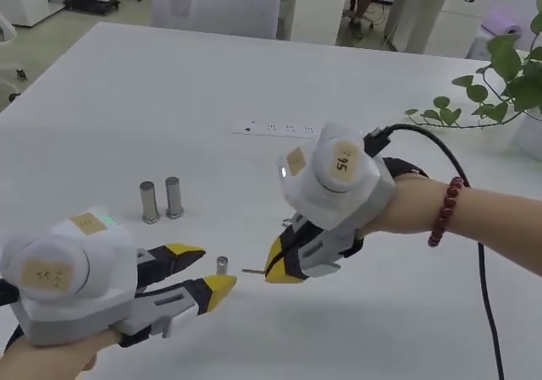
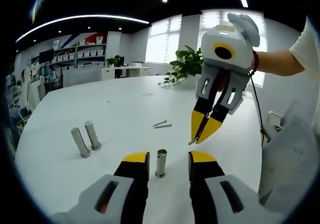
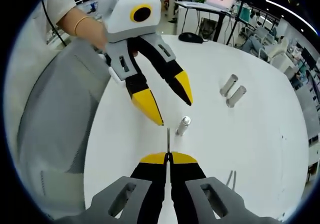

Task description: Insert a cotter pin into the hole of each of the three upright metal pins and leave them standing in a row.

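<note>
A short metal pin (image 1: 222, 266) stands upright on the white table (image 1: 127, 84), just ahead of and between the spread jaws of my left gripper (image 1: 206, 268), which is open and not touching it. In the left gripper view the pin (image 2: 161, 163) sits in the gap of that gripper (image 2: 168, 159). My right gripper (image 1: 273, 272) is shut on a thin cotter pin (image 1: 252, 272) that points at the metal pin's top from the right, a small gap away. From the right gripper view the cotter pin (image 3: 168, 140) sticks out of the gripper (image 3: 168, 158) toward the pin (image 3: 183, 126). Two more upright pins (image 1: 161, 200) stand side by side further left.
Two loose cotter pins (image 2: 161, 124) lie on the table behind the right gripper. A white power strip (image 1: 275, 129) lies mid-table and a green plant (image 1: 508, 75) stands at the far right. A black cable (image 1: 483, 261) trails from the right gripper.
</note>
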`<state>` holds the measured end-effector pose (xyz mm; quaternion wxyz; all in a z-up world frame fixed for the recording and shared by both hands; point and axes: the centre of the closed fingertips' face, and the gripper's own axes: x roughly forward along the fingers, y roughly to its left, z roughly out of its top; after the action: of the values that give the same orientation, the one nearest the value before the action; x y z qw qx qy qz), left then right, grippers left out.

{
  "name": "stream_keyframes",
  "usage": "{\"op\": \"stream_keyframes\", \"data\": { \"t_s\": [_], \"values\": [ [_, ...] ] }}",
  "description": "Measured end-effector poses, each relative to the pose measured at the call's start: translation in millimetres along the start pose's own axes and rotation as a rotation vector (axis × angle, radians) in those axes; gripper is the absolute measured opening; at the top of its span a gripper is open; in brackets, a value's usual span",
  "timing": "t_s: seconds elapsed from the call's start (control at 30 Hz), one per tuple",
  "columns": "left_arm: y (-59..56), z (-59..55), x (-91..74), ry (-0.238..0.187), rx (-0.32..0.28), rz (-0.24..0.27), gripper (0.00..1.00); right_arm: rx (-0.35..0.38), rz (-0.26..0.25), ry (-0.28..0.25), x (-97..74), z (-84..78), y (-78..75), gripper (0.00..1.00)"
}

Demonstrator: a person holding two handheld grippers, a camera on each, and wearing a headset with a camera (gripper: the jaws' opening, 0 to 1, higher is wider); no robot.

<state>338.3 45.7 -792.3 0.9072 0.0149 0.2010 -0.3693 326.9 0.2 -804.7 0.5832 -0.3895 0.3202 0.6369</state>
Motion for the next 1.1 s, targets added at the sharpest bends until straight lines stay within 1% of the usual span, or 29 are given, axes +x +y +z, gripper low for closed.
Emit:
{"op": "stream_keyframes", "data": {
  "t_s": [0.1,0.2,0.3,0.5,0.67,0.83,0.97,1.1],
  "values": [
    [2.9,-3.6,3.8,0.010,0.000,0.000,0.29,0.006,-0.004,-0.004,1.3,0.7,-3.7,0.03],
    [4.7,-7.4,7.4,0.018,0.001,-0.006,0.25,0.004,-0.002,-0.002,3.5,0.0,-5.9,0.03],
    [7.7,-12.5,12.1,0.029,0.000,-0.009,0.25,0.001,-0.001,0.005,6.5,-1.7,-7.5,0.03],
    [8.6,-17.2,18.0,0.042,0.005,-0.015,0.24,0.000,-0.001,0.016,11.4,-4.6,-13.4,0.03],
    [8.6,-19.5,23.5,0.050,0.011,-0.026,0.21,0.005,-0.004,0.022,15.7,-5.9,-18.1,0.03],
    [7.3,-23.7,28.2,0.064,0.025,-0.038,0.18,0.001,0.001,0.029,19.3,-7.6,-19.5,0.03],
    [9.2,-27.7,30.2,0.072,0.021,-0.034,0.16,0.003,0.002,0.029,21.0,-7.3,-21.0,0.03],
    [11.1,-28.9,31.1,0.071,0.018,-0.029,0.13,0.003,0.008,0.031,22.6,-6.5,-21.5,0.03]
  ]
}}
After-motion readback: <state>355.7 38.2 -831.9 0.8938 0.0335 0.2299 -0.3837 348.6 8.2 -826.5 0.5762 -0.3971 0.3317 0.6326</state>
